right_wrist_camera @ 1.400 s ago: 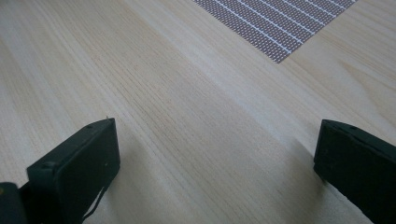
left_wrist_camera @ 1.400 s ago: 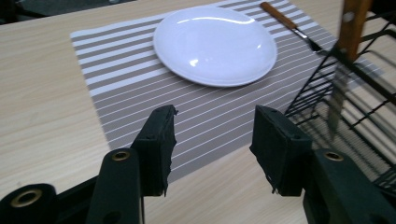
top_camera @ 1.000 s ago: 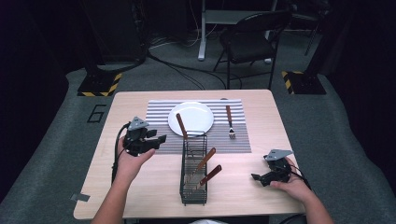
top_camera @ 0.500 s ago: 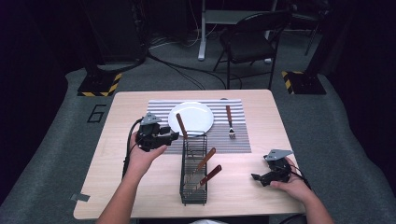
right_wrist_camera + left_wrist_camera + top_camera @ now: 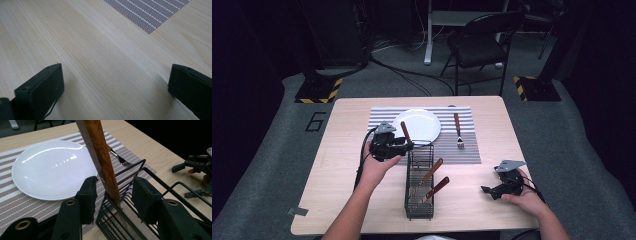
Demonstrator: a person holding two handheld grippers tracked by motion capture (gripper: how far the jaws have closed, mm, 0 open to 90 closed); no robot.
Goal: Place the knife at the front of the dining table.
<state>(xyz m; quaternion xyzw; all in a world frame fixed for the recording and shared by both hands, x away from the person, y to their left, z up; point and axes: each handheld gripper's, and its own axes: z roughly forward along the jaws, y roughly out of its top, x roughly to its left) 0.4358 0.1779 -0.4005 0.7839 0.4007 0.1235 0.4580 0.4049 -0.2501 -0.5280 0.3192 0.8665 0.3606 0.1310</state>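
One wooden handle point(image 5: 100, 152), brown, worn, leaning, stands in black wire basket point(image 5: 140, 202) corner, between left tool point(image 5: 113, 200) pads, jaws wide, not touching. Plate point(image 5: 47, 167) beyond tool on striped mat point(image 5: 15, 202); fork point(image 5: 120, 158) farther behind. Right tool point(image 5: 115, 87) wide apart, low over bare worktop point(image 5: 87, 50), holding nothing.

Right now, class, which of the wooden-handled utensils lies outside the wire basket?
The fork lies flat on the striped mat, right of the plate. The other three handles rise from the basket.
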